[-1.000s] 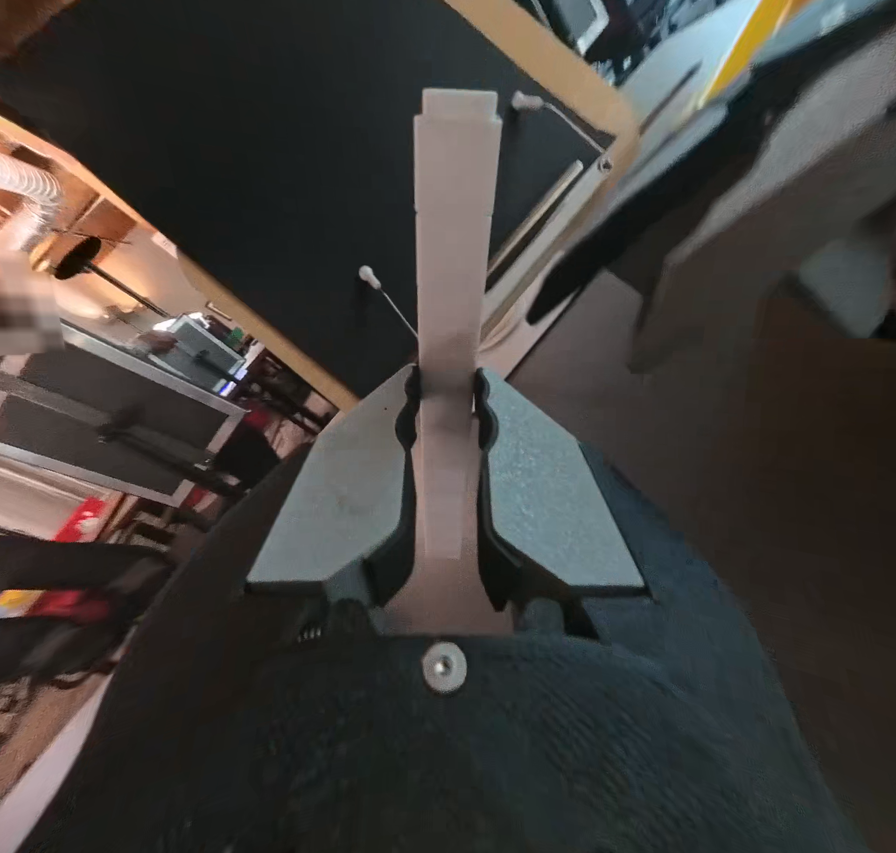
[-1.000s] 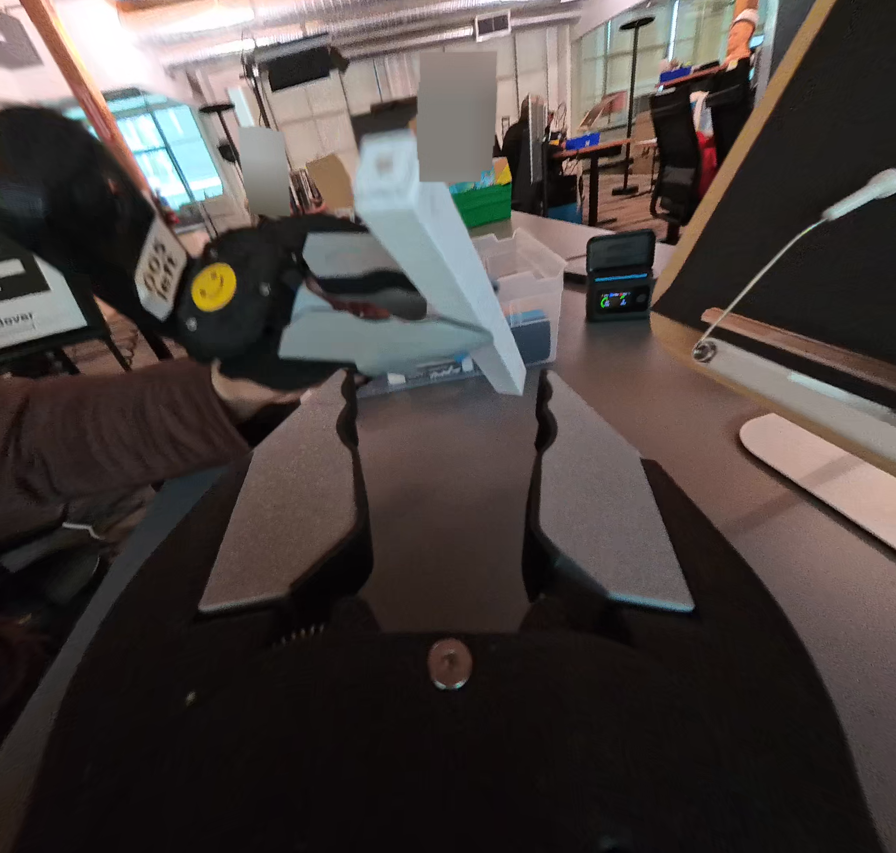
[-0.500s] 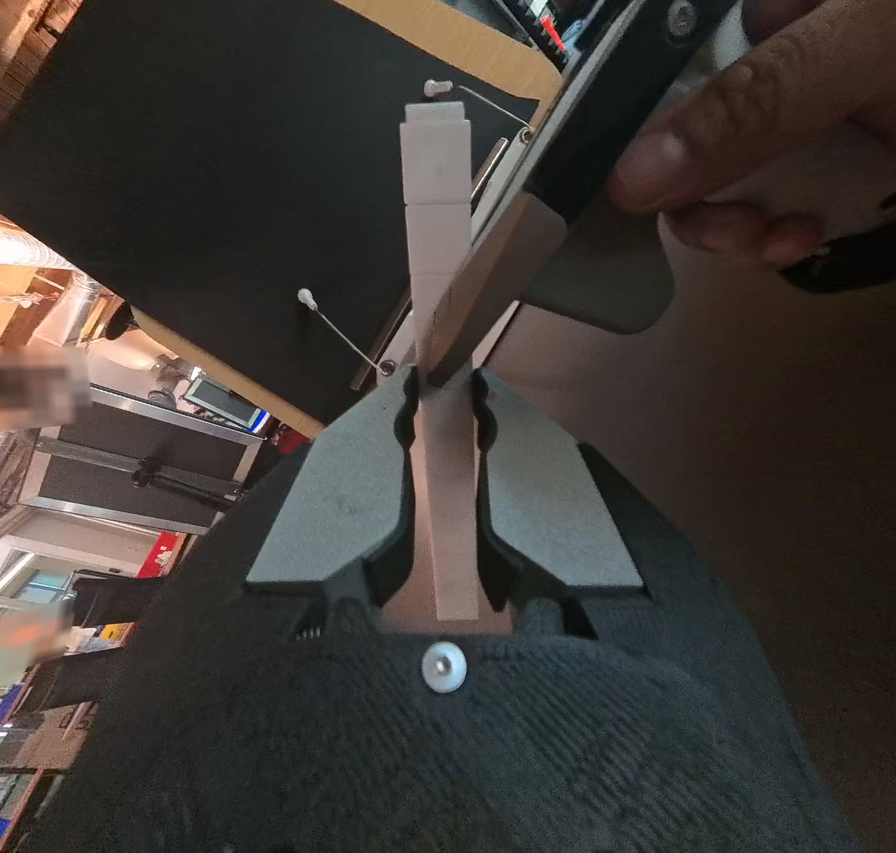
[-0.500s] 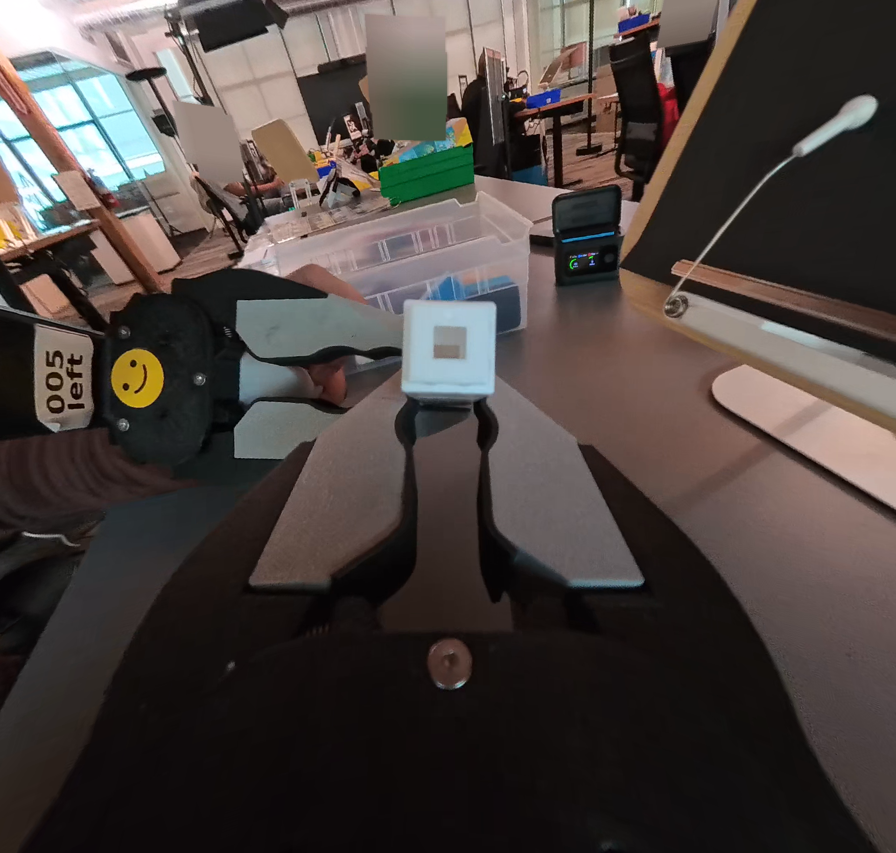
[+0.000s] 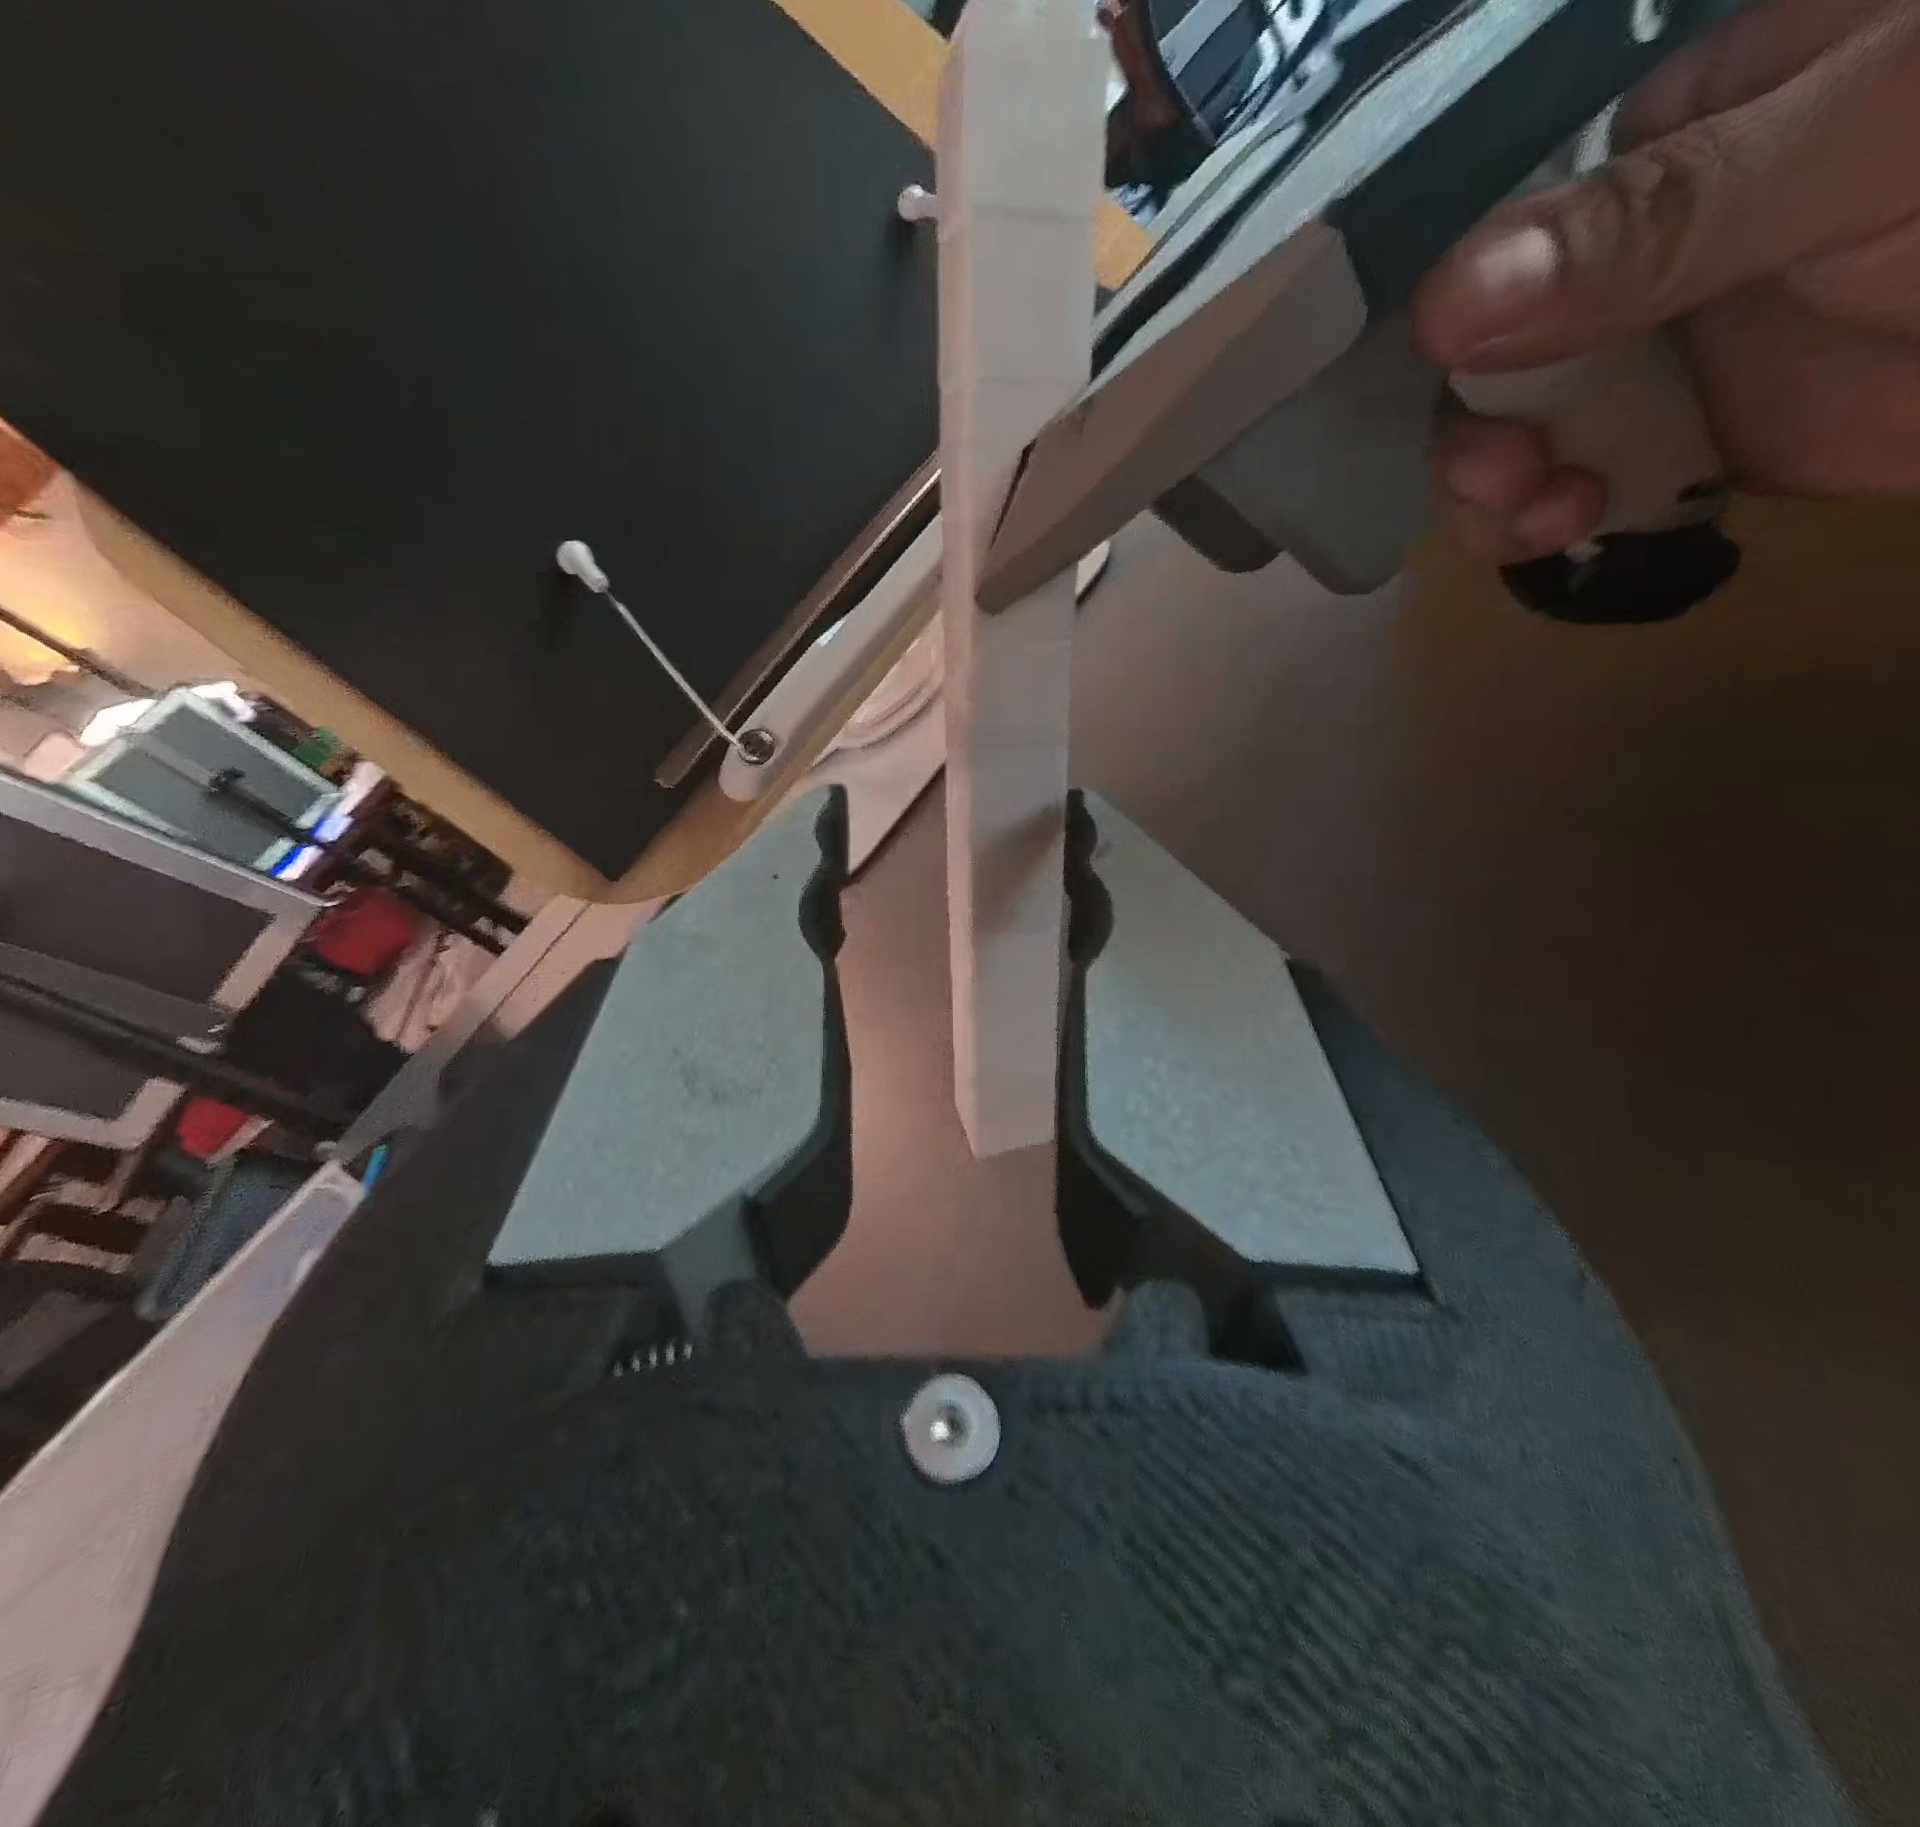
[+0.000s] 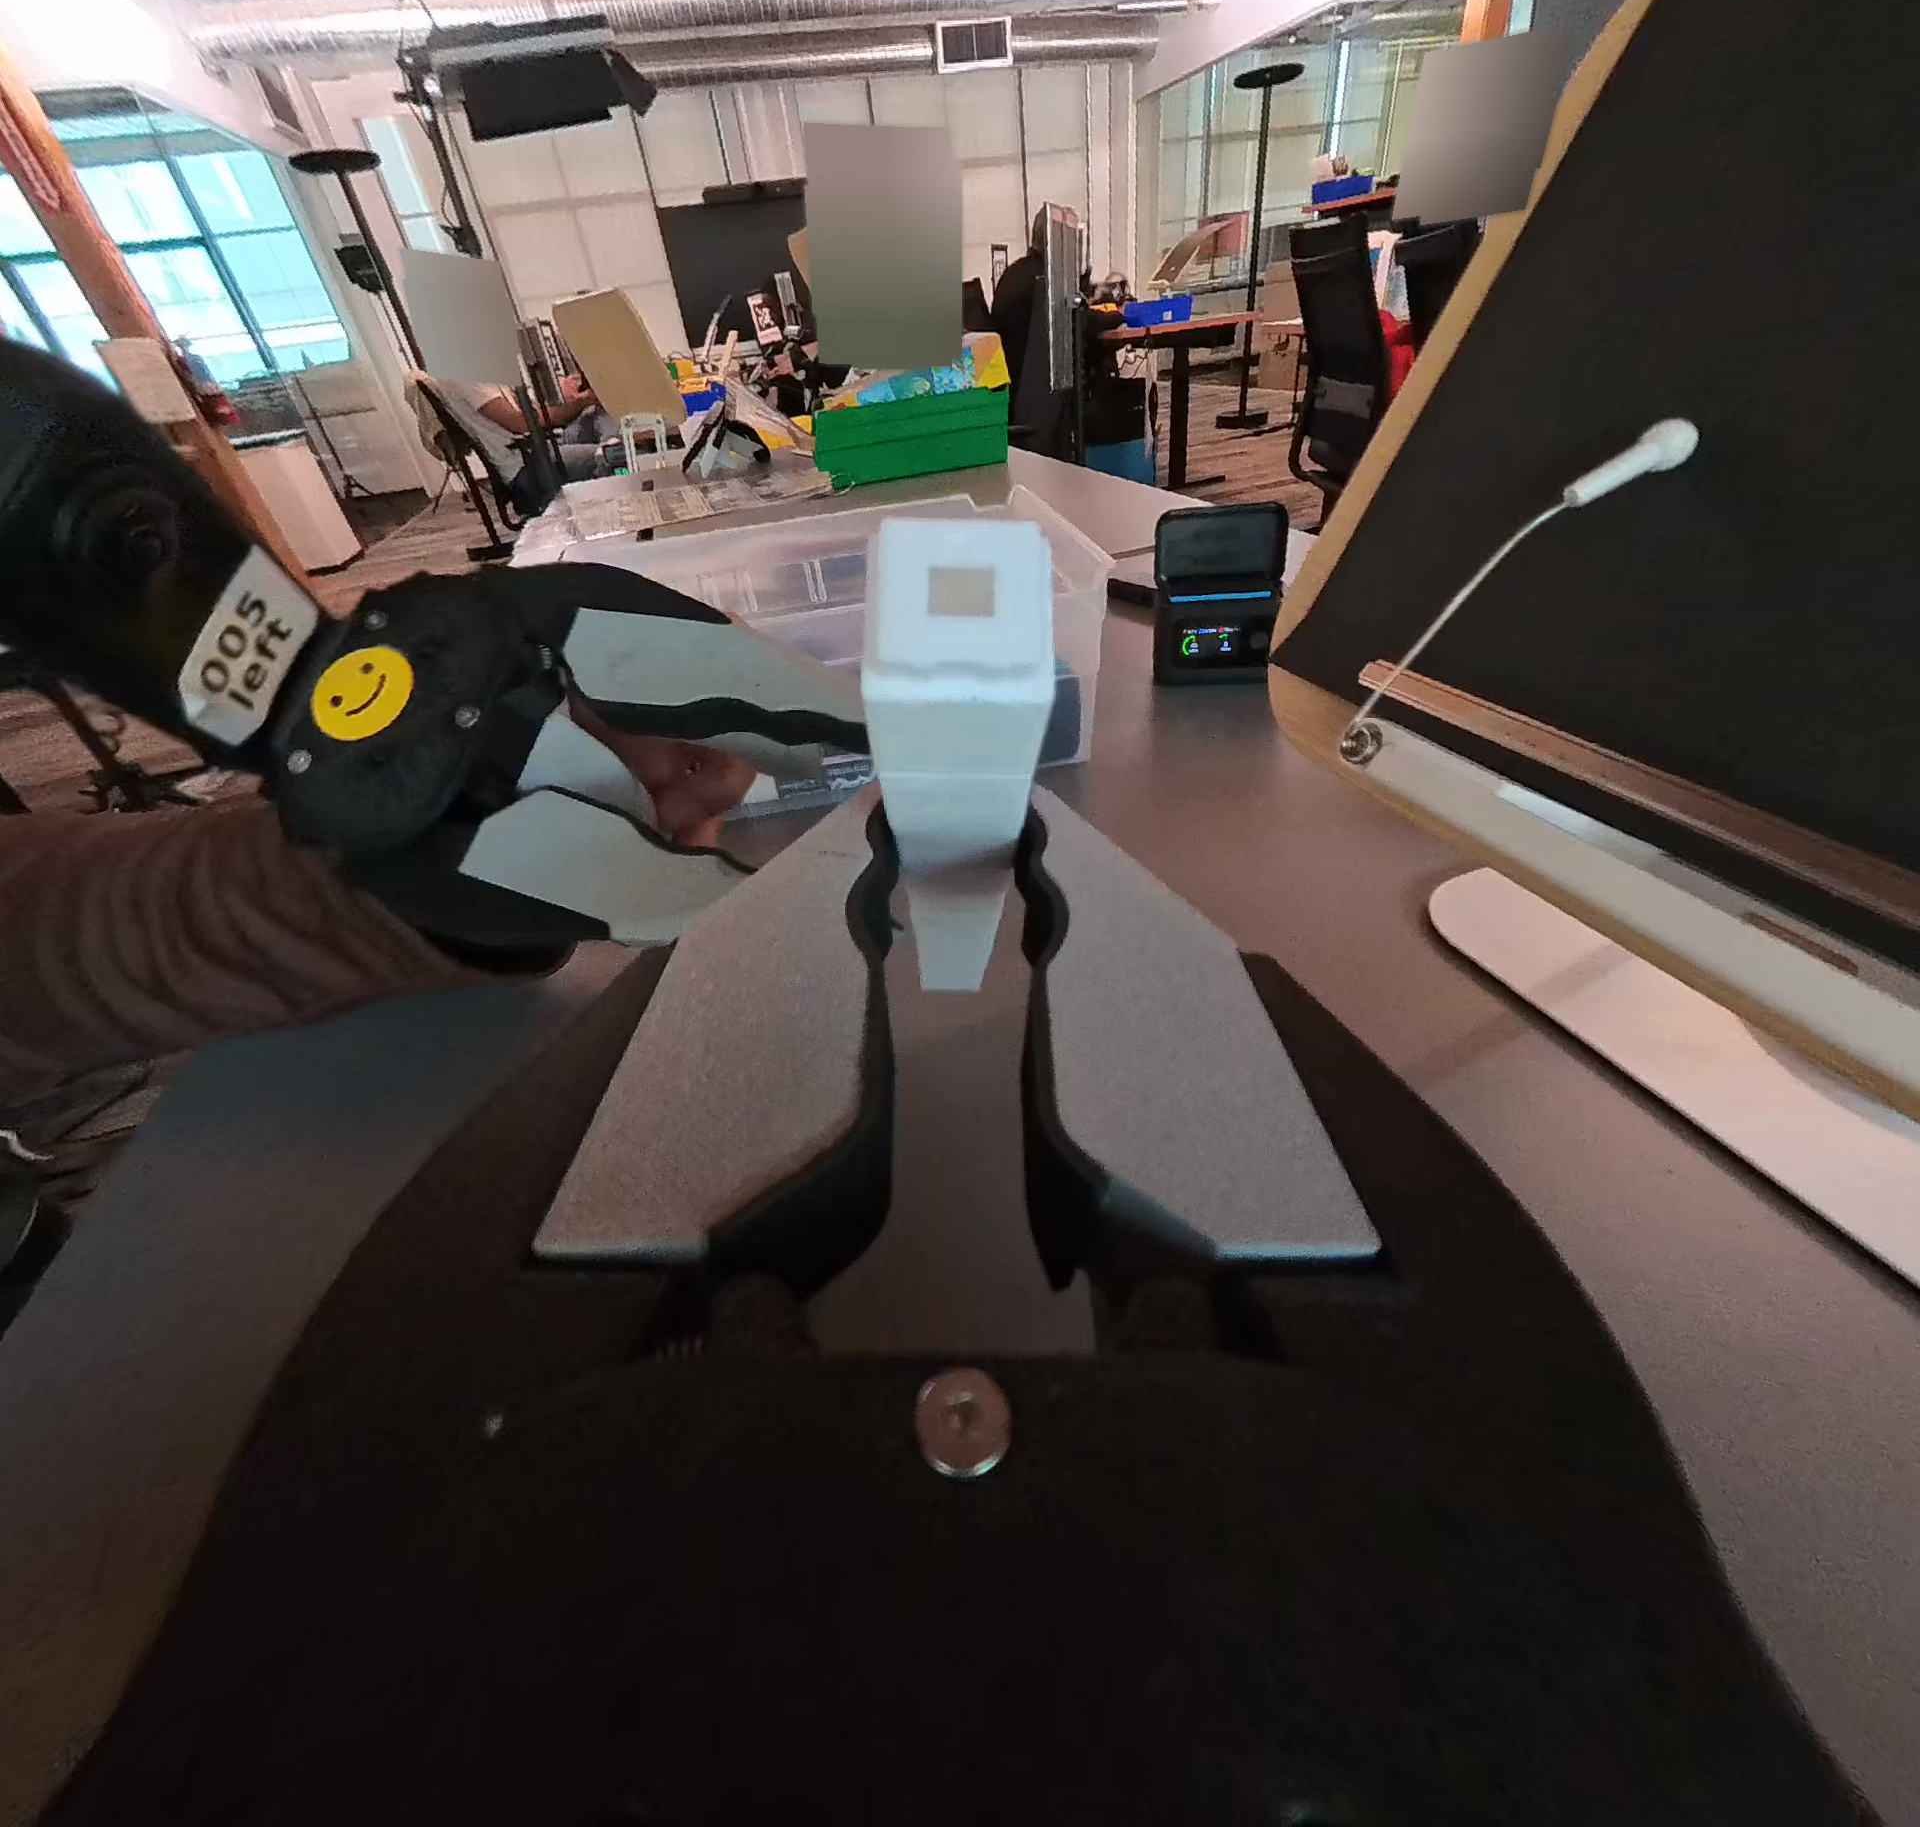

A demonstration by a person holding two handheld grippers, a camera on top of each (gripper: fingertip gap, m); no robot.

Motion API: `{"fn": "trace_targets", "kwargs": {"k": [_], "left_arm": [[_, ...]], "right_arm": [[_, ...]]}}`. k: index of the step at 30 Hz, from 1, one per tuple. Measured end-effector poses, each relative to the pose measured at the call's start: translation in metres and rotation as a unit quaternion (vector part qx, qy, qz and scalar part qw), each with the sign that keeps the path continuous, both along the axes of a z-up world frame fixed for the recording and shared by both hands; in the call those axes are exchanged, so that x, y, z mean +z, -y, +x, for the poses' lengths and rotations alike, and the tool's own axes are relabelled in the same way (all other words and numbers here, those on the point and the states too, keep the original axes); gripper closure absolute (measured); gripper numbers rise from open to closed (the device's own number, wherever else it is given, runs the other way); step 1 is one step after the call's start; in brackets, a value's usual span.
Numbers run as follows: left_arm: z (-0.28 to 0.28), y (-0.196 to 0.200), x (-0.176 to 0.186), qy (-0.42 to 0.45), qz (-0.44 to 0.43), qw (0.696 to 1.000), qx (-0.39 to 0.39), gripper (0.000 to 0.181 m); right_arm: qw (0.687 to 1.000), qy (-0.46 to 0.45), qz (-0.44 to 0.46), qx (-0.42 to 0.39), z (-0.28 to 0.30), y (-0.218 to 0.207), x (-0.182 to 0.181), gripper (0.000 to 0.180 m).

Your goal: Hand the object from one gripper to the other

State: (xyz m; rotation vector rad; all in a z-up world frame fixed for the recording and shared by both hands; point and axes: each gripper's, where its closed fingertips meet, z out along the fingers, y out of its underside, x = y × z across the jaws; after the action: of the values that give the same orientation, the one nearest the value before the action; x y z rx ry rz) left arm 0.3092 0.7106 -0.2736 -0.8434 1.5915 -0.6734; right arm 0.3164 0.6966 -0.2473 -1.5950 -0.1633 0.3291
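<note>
**White bar at transfer point**

We see the right gripper (image 6: pixel 951 878) clamped on the white bar (image 6: pixel 958 697). The left gripper (image 5: pixel 951 904) is spread; the bar touches only one finger. The bar's long axis runs along the left fingers, crosswise to the right ones. Behind the bar, a clear bin (image 6: pixel 1081 593) holds a blue item. Right of the bar stands a black board (image 6: pixel 1714 427).

A matt white plastic bar (image 6: pixel 958 697) is showing faint layer seams. Grey finger plates (image 5: pixel 717 1060) are looking grainy, beside a black woven-cloth body (image 5: pixel 935 1621).
</note>
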Motion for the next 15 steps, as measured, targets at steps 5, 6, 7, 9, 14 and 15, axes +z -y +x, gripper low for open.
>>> {"fn": "trace_targets", "kwargs": {"k": [5,6,7,9,14,15], "left_arm": [[-0.009,0.020,0.003,-0.023,-0.118,0.989,-0.088,0.125],[-0.011,0.022,0.004,-0.028,-0.140,0.984,-0.103,0.123],[-0.013,0.025,0.005,-0.033,-0.161,0.979,-0.118,0.121],[-0.017,0.030,0.006,-0.044,-0.202,0.968,-0.145,0.115],[-0.026,0.043,0.006,-0.060,-0.237,0.948,-0.205,0.131],[-0.026,0.042,0.005,-0.062,-0.231,0.950,-0.202,0.141]], "right_arm": [[0.999,0.012,0.023,0.026,-0.008,0.006,0.009,0.161],[0.999,0.013,0.029,0.033,-0.010,0.008,0.012,0.161],[0.999,0.013,0.034,0.040,-0.012,0.009,0.014,0.161],[0.997,0.014,0.047,0.063,-0.020,0.013,0.018,0.161],[0.990,0.038,0.060,0.124,-0.045,0.021,0.021,0.160],[0.989,0.037,0.062,0.132,-0.048,0.021,0.021,0.161]]}}
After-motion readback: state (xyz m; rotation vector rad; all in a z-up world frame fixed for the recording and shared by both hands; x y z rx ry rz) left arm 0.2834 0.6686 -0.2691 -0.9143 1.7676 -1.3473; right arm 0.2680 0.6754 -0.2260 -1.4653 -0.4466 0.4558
